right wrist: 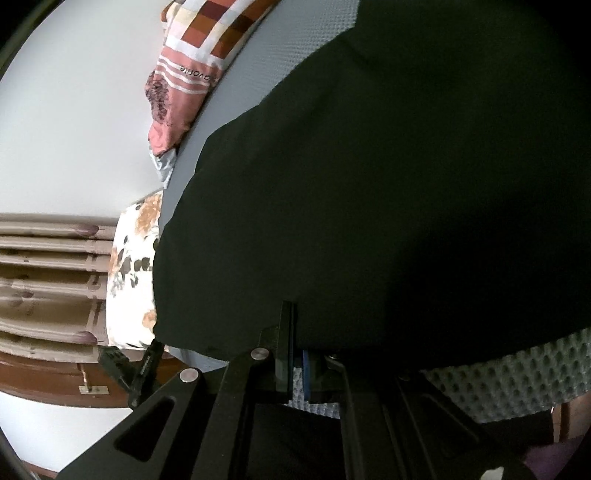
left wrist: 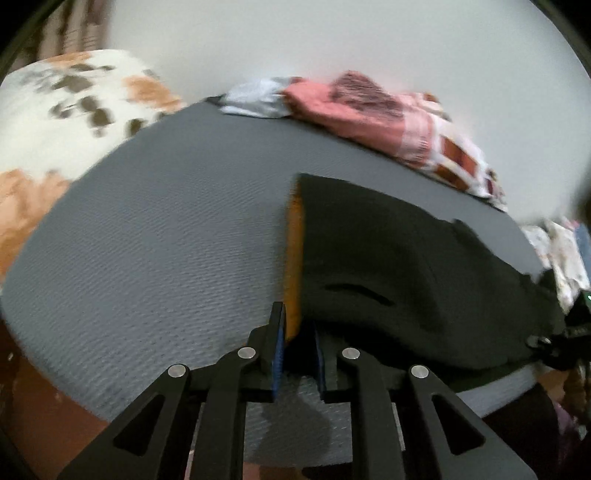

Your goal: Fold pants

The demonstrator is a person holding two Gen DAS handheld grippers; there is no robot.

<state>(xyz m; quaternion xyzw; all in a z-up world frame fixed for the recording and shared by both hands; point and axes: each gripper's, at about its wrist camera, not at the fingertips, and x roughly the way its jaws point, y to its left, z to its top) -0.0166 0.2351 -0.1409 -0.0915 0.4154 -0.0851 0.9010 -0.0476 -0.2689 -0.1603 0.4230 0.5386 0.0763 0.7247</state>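
Hand-held gripper (left wrist: pixel 298 332) pinches black pants (left wrist: pixel 388 258) on grey mat (left wrist: pixel 147 240).

Pants (left wrist: pixel 399 258): matt black cloth, soft and unglossed, with an orange cloth band (left wrist: pixel 294 266) along the edge nearest the left gripper (left wrist: pixel 299 345); beneath the pants, grey mat (left wrist: pixel 166 240) of dull, rough finish with a fine ribbed or dimpled texture. Both left gripper and right gripper (right wrist: pixel 299 369): matt black rigid links, apparently plastic, with shiny round metal pins at the joints and blue pads inside the fingers. Beyond the pants, at the mat's far edge, pink patterned cloth (left wrist: pixel 354 107) and checked cloth (right wrist: pixel 218 29); left of the mat, white floral fabric (left wrist: pixel 74 103), blurred; brown slatted wood (right wrist: pixel 48 280) with slight sheen.
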